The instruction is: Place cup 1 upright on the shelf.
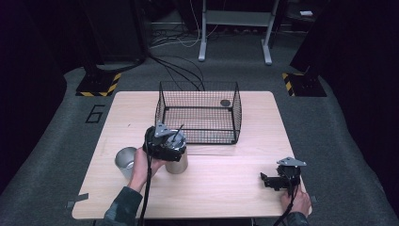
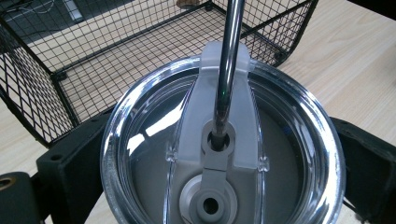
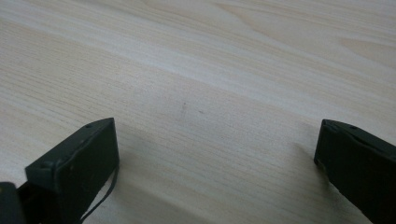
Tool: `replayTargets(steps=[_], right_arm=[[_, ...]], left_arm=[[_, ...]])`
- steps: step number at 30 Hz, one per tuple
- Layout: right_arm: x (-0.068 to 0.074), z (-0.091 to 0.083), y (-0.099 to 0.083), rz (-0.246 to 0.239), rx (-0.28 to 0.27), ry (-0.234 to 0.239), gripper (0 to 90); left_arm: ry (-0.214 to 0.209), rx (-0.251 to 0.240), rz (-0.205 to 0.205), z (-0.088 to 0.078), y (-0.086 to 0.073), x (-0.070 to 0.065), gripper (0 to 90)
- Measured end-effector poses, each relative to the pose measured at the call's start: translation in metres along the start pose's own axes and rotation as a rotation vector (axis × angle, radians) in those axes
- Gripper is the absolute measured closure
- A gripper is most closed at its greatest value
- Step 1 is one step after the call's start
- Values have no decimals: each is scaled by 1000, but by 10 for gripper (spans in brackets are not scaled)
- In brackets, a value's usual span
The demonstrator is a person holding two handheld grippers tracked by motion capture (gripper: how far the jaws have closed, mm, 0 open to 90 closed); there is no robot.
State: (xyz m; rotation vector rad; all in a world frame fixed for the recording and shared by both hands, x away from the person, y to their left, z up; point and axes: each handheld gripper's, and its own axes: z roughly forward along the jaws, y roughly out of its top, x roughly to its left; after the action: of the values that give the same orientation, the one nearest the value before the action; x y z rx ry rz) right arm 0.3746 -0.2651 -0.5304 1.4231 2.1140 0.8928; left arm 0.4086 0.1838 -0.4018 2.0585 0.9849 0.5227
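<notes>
Left claw [image 1: 173, 147] pinched the lidded steel tumbler [image 1: 177, 160], straw [image 2: 229, 70] in place, just in front of the wire basket [image 1: 197, 113]; placement apparently remained. Right claw [image 1: 269, 181] lay spread, idle on the worktop [image 1: 226, 188], well apart from the basket.

Looking forward and down from above on the whole table [image 1: 226, 188]. Riding the left gripper [image 1: 165, 143], close over a tumbler lid [image 2: 224, 154], wire basket [image 2: 70, 70] just beyond, shared with the high view. Riding the right gripper [image 1: 277, 180], low over bare tabletop.
</notes>
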Motion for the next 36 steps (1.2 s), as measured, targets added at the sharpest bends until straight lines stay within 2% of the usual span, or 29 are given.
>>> replayTargets(steps=[9, 20, 36], right_arm=[[0, 0, 0, 4, -1, 0, 0], [0, 0, 0, 3, -1, 1, 0], [0, 0, 0, 3, -1, 1, 0]], left_arm=[[0, -3, 7, 0, 1, -1, 43], [5, 2, 35, -1, 4, -5, 44], [-19, -20, 47, -15, 17, -11, 44]])
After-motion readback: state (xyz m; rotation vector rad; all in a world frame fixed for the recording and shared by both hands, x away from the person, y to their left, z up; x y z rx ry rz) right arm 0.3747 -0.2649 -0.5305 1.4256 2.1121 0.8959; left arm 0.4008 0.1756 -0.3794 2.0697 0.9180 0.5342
